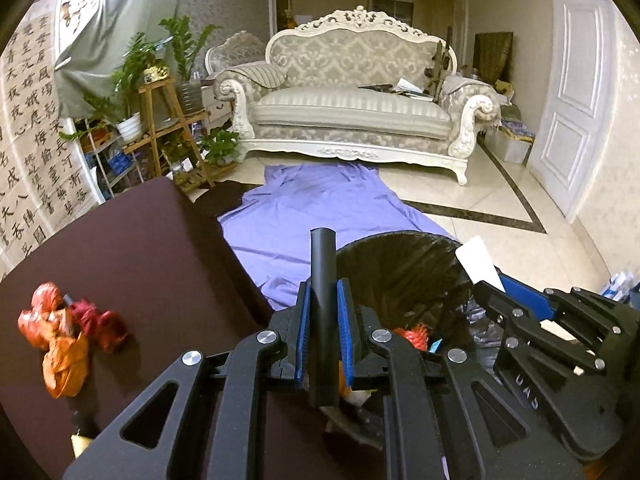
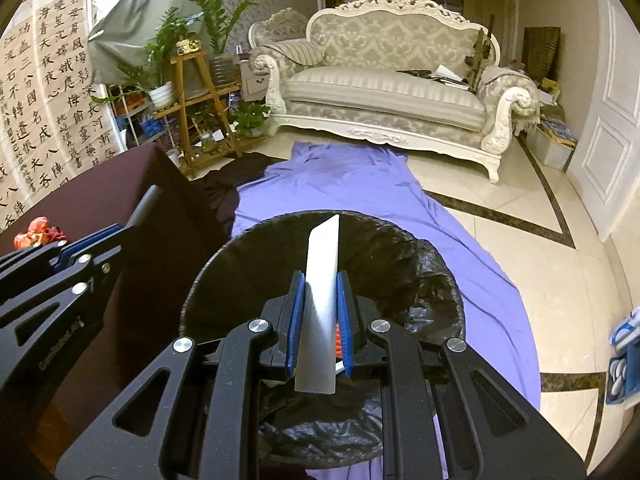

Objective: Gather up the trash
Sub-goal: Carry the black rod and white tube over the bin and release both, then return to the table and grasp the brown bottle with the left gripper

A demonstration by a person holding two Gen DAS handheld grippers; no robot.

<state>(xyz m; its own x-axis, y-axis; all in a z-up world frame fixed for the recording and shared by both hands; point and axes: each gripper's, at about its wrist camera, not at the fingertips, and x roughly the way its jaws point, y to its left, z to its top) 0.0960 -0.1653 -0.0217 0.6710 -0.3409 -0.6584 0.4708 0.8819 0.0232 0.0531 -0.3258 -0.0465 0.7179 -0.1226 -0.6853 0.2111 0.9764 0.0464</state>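
Note:
My left gripper (image 1: 323,300) is shut on a black tube (image 1: 322,280) that sticks up between its blue pads, at the near rim of a round bin lined with a black bag (image 1: 404,268). My right gripper (image 2: 320,292) is shut on a flat white strip (image 2: 322,280) and hangs over the bin (image 2: 400,248). That gripper (image 1: 490,280) and its white strip (image 1: 478,264) show at the right of the left wrist view. Red and orange crumpled wrappers (image 1: 66,336) lie on the dark brown table (image 1: 152,248); something red (image 1: 416,336) lies inside the bin.
A purple sheet (image 2: 360,184) covers the floor under the bin and runs toward an ornate white sofa (image 2: 388,92). A wooden plant stand (image 2: 200,104) stands at the left by a calligraphy wall hanging. Blue and white items (image 2: 624,364) sit on the tiles at far right.

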